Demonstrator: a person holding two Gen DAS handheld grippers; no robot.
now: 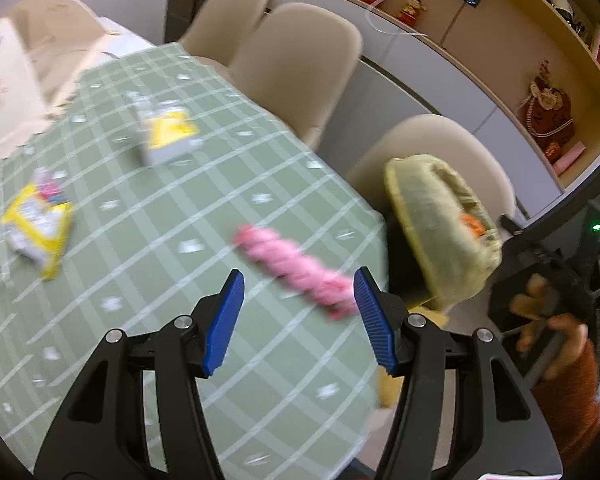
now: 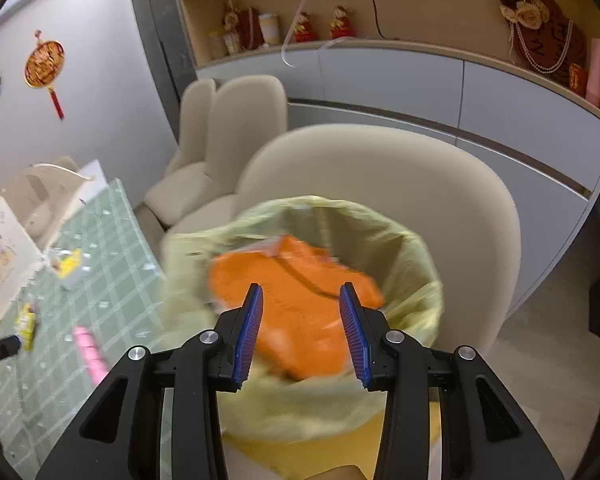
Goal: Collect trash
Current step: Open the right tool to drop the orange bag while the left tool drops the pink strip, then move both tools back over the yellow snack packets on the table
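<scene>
My left gripper hangs open over the green checked table, nothing between its fingers. A pink wrapper lies on the cloth just beyond its right finger. Farther off lie a yellow and white packet at the left and another yellow packet near the middle. My right gripper stands open above the bin with a yellow-green liner. An orange packet lies in the bin's mouth below the fingers, blurred, with no pad pressing on it. The bin stands off the table's right edge.
Beige chairs line the table's far side, and one stands right behind the bin. A white paper bag sits at the table's far left. Grey cabinets and shelves with ornaments run along the wall. A person's hand holds the right gripper.
</scene>
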